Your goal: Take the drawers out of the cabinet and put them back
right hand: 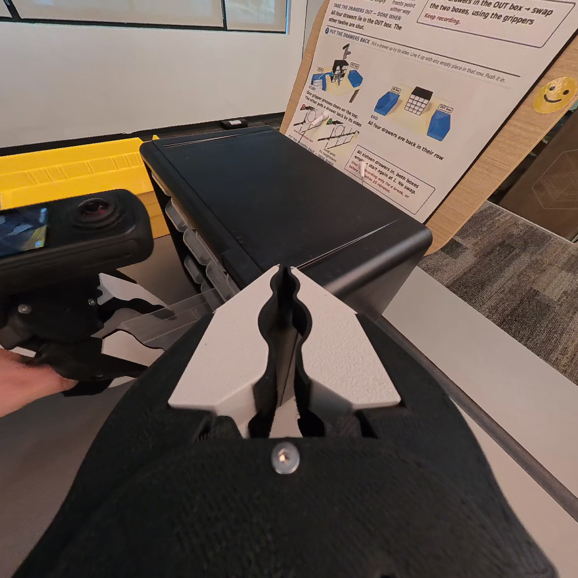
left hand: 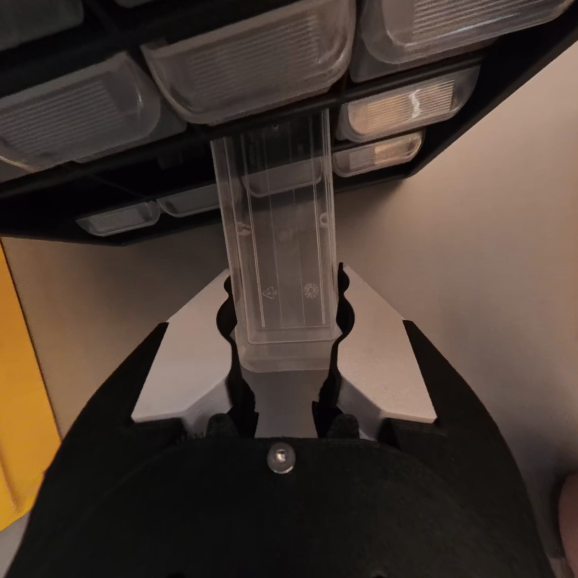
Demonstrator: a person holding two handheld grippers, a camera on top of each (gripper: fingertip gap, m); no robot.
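A black cabinet with several clear plastic drawers stands on a pale table; its top shows in the right wrist view. One clear drawer sticks far out of its slot, its far end still inside the cabinet. My left gripper is shut on this drawer's near end, one finger on each side. The right wrist view shows the drawer from the side, held by the left gripper. My right gripper is shut and empty, its tips at the near edge of the cabinet top.
A yellow bin stands behind the cabinet to the left, and its edge shows in the left wrist view. An instruction board leans behind the cabinet on the right. The table edge runs along the right, with carpet beyond. A hand holds the left gripper.
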